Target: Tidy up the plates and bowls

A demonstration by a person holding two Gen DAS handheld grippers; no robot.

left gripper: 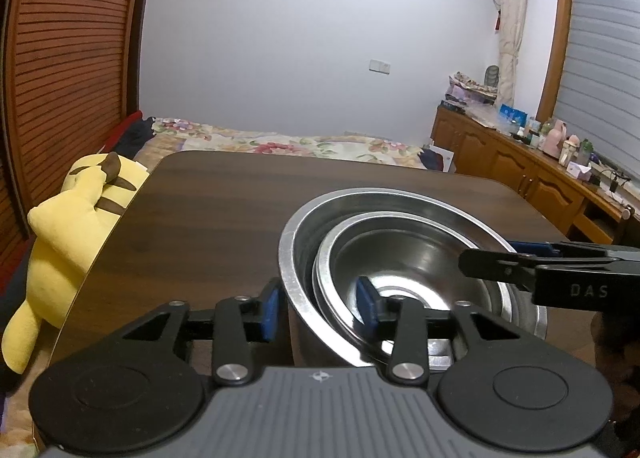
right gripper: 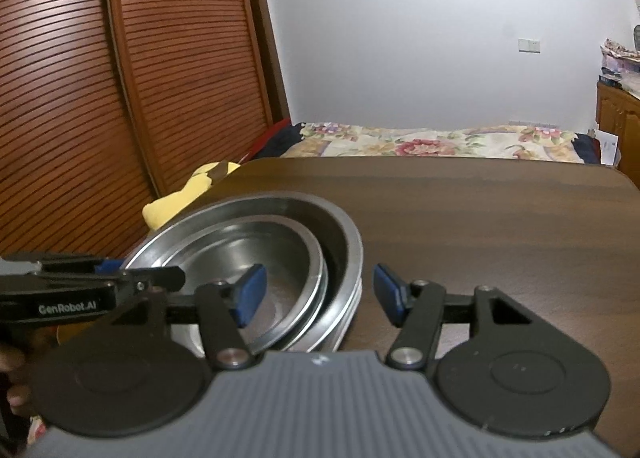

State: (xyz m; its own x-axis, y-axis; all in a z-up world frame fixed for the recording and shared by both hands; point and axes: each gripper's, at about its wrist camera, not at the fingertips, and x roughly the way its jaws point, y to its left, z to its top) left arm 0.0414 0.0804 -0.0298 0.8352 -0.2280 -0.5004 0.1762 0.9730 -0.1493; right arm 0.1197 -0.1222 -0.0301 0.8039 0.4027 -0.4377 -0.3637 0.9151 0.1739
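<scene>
Here nested steel bowls [left gripper: 400, 258] sit upright, mouths up, on the table [left gripper: 220, 217].

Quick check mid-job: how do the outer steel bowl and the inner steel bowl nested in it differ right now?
The outer bowl is wider and deeper; the inner bowl is smaller and sits inside it. The outer bowl sits level on the wooden table; the inner bowl lies off-centre, crowded toward the near wall rather than concentric. Both are shiny bare steel, upright and empty, and each gripper has one blue-padded finger inside the rims and one outside, not pressing.
</scene>
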